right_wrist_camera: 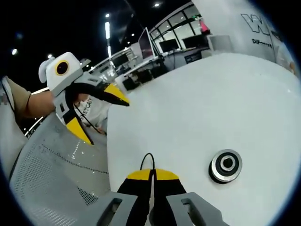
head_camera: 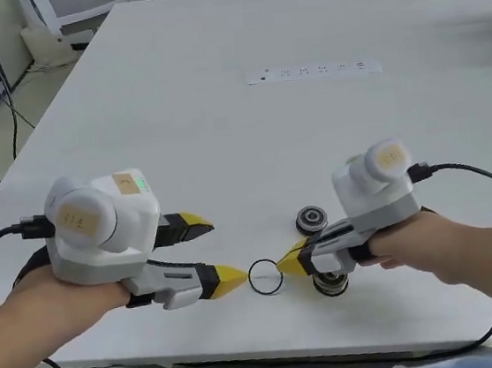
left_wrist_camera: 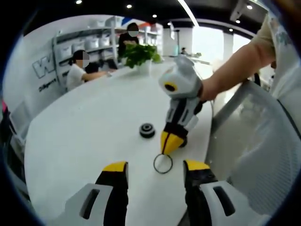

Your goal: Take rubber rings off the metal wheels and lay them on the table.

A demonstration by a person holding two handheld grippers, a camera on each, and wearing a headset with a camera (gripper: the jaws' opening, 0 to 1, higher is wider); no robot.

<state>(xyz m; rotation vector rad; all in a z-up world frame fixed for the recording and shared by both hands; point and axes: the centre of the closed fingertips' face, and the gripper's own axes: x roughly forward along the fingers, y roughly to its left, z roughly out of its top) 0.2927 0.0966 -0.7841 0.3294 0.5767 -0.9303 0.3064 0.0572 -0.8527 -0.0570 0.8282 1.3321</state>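
The right gripper (head_camera: pixel 290 261) has its yellow-tipped jaws closed tight on the edge of a thin black rubber ring (head_camera: pixel 265 277). The ring looks to lie flat on the white counter (head_camera: pixel 219 107) near its front edge, between the two grippers. The left gripper (head_camera: pixel 214 251) holds its jaws wide apart just beside the ring, not touching it. A round metal wheel (head_camera: pixel 311 220) stands just behind the right gripper, and a second metal wheel (head_camera: pixel 331 283) sits partly under it.

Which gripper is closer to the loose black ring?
Right. The right gripper has its jaws shut on the ring's edge. The left gripper sits just off the ring's opposite side, jaws open, not gripping it.
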